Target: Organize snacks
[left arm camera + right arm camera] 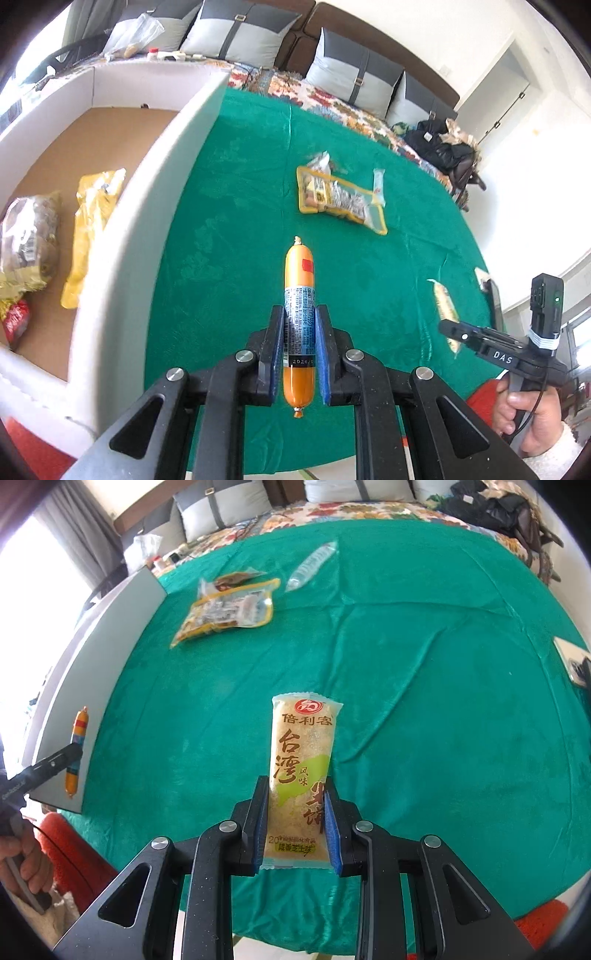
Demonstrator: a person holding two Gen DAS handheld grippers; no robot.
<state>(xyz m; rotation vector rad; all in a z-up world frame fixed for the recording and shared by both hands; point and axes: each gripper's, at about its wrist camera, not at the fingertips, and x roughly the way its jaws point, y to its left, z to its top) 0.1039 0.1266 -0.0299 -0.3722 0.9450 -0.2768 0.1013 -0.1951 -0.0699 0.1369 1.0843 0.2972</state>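
At the bottom centre of the left wrist view, the left tool is clamped on an orange sausage stick with a blue label, holding it lifted above the green cloth. At the bottom centre of the right wrist view, the right tool grips a rice cracker packet by its lower half, also off the cloth. To the left in the left wrist view stands an open white-walled cardboard box; several packets already lie on its brown floor, among them a yellow bag and a clear bag of brown snacks. Farther up the cloth, in the middle of the frame, a yellow-edged snack pouch lies flat with a smaller packet just beyond it and a slim white packet at its right. The job looks roughly halfway: some snacks are boxed, two are in hand, and three remain on the cloth.
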